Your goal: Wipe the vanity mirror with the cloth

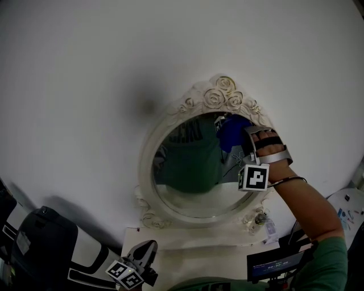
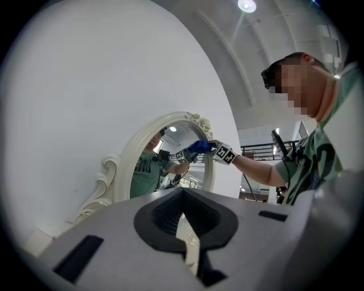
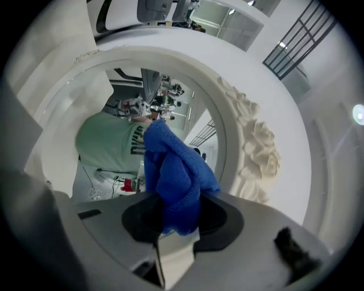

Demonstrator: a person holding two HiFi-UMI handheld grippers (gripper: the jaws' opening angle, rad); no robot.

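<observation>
A plain white wall [image 1: 102, 68] fills my view; a round ceiling light [image 2: 246, 5] glows overhead, a black railing [image 2: 256, 149] beyond.

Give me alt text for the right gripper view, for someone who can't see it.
The right tongs clamp a bunched blue cloth held up to the glass of an oval vanity mirror. Its white frame carries carved roses, and the glass reflects a person in a green shirt.

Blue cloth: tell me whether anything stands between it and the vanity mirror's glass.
Nothing visible does. The right gripper, jaws shut, holds the blue cloth against the glass of the vanity mirror, near its upper right edge.
</observation>
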